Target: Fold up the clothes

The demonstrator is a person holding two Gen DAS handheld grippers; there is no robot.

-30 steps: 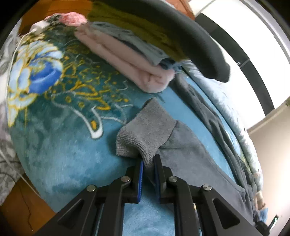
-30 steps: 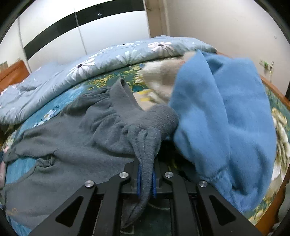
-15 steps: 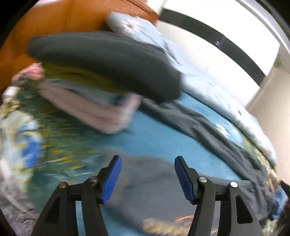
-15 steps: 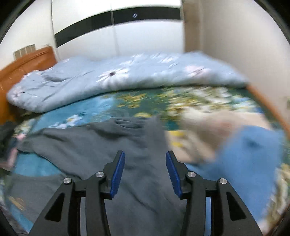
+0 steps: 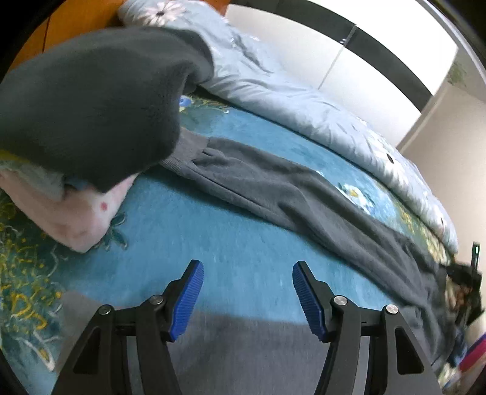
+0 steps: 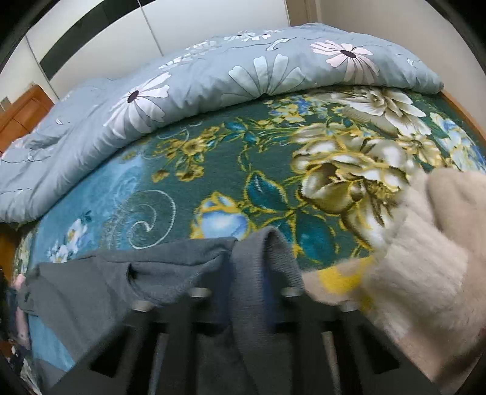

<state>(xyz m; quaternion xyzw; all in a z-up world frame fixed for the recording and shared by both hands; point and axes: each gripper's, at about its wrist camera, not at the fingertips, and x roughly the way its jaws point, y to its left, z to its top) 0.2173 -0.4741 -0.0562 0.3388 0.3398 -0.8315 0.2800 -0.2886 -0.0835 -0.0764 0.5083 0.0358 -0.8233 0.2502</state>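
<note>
The left gripper [image 5: 244, 296] is held open above a teal floral blanket [image 5: 212, 231]. Grey trousers [image 5: 303, 194] are spread ahead of it. The right gripper's [image 6: 243, 307] state cannot be told; grey fabric is draped over it. A pale blue duvet [image 6: 212, 76] is bunched beyond, below white wardrobe doors [image 6: 212, 27].
</note>
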